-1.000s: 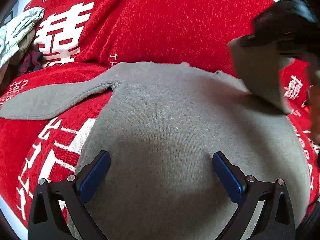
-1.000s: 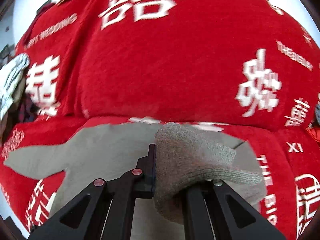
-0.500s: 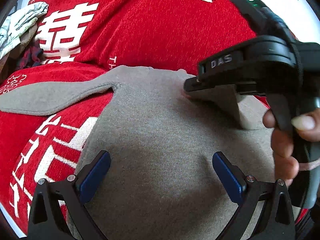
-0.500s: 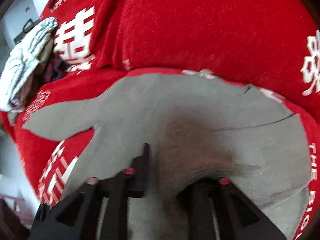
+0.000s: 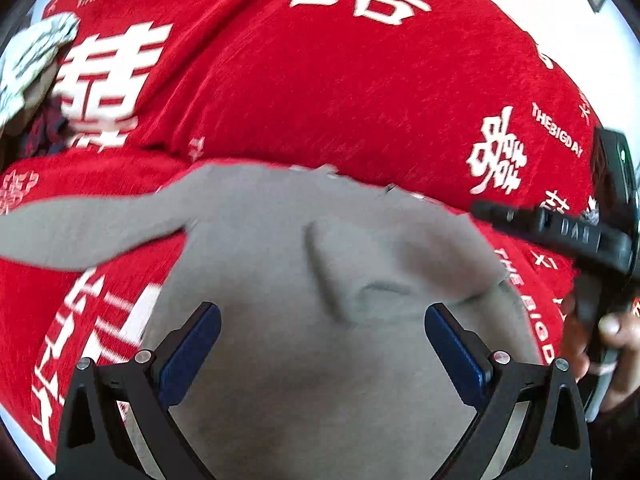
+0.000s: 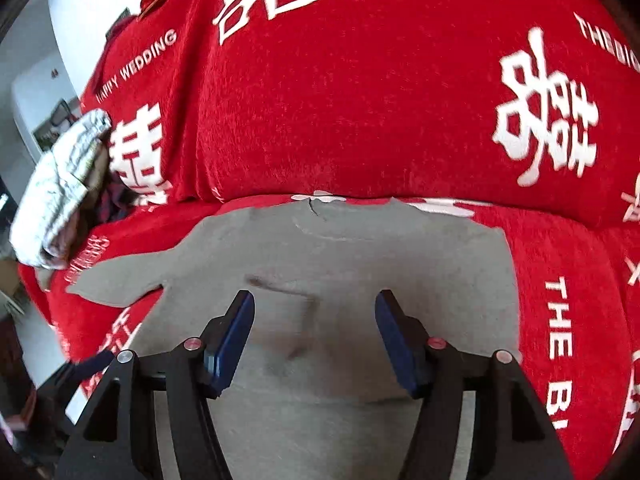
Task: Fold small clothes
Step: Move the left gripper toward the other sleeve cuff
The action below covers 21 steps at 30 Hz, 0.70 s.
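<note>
The grey sweater [image 6: 344, 320] lay flat on the red blanket [image 6: 360, 112], one sleeve [image 5: 384, 264] folded across it. The right tool [image 6: 314, 332] had just been opening, empty; the left tool [image 5: 320, 344] gaped wide (also empty). The loose sleeve could slip back if brushed.

Sweater [image 6: 360, 264] flat on the sofa cover [image 6: 360, 100], one sleeve [image 6: 120, 280] stretched left, bundled cloth [image 6: 60, 184] far left.

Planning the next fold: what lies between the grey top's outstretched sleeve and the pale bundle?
Only red printed cover separates the sleeve from the bundle, seen in the right wrist view.
</note>
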Each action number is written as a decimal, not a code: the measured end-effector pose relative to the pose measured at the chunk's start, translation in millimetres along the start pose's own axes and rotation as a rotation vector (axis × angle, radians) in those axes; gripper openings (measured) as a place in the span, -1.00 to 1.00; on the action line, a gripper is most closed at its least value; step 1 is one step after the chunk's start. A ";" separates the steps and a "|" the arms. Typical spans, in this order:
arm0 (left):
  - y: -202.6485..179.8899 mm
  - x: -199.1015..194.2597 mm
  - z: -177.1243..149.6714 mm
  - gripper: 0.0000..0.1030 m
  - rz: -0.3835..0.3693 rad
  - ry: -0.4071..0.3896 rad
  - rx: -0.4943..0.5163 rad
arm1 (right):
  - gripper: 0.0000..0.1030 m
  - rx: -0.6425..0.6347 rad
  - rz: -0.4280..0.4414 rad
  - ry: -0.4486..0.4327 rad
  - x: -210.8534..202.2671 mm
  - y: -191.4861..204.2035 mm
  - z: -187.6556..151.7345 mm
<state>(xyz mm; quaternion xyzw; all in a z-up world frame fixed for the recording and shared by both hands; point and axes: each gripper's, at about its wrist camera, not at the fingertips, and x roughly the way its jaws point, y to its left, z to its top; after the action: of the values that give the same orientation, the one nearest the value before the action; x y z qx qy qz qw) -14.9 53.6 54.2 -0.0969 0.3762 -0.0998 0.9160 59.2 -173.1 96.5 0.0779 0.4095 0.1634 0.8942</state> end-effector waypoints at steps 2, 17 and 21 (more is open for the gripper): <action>-17.6 2.2 3.8 0.98 -0.031 0.015 0.019 | 0.29 -0.003 -0.046 -0.015 -2.0 -12.0 -3.6; -33.7 108.9 29.0 0.98 -0.021 0.245 -0.015 | 0.29 0.224 -0.212 0.116 78.0 -128.5 4.9; 20.1 97.9 37.3 0.98 0.048 0.202 -0.192 | 0.29 0.179 -0.277 0.066 61.0 -105.3 -2.4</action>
<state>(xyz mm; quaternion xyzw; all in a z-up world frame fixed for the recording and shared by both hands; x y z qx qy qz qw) 82.0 51.6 9.6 -0.1644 0.4767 -0.0509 0.8620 118.7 -249.8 23.1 0.0945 0.4583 0.0039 0.8837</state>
